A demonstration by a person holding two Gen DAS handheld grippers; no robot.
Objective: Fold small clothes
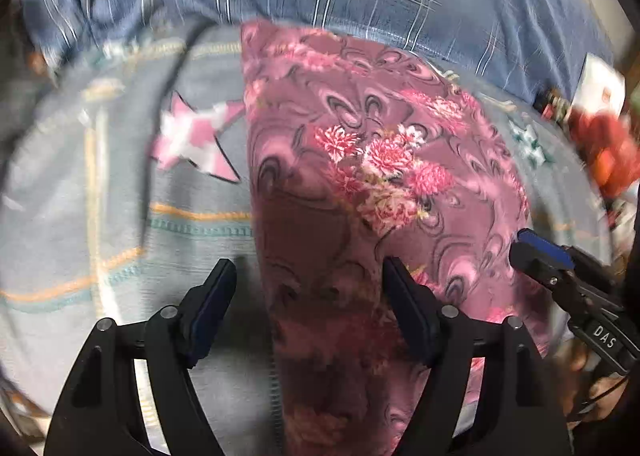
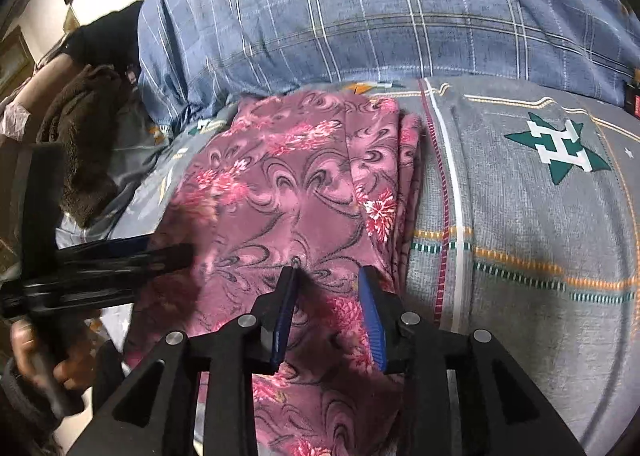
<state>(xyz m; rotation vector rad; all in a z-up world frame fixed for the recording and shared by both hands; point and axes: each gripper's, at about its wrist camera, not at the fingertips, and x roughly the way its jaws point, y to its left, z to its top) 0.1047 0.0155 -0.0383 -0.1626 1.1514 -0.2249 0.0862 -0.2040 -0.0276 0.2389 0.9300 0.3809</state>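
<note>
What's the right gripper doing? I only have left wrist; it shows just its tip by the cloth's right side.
Observer: The right gripper is open above the pink floral cloth, with nothing pinched between the pads.
Operator: Is the cloth folded already?
Observer: Its right edge shows stacked layers, so at least one fold looks done.
Operator: Anything else nearby to fold?
Observer: A brown fleecy item lies heaped to the left of the cloth, outside your view.
</note>
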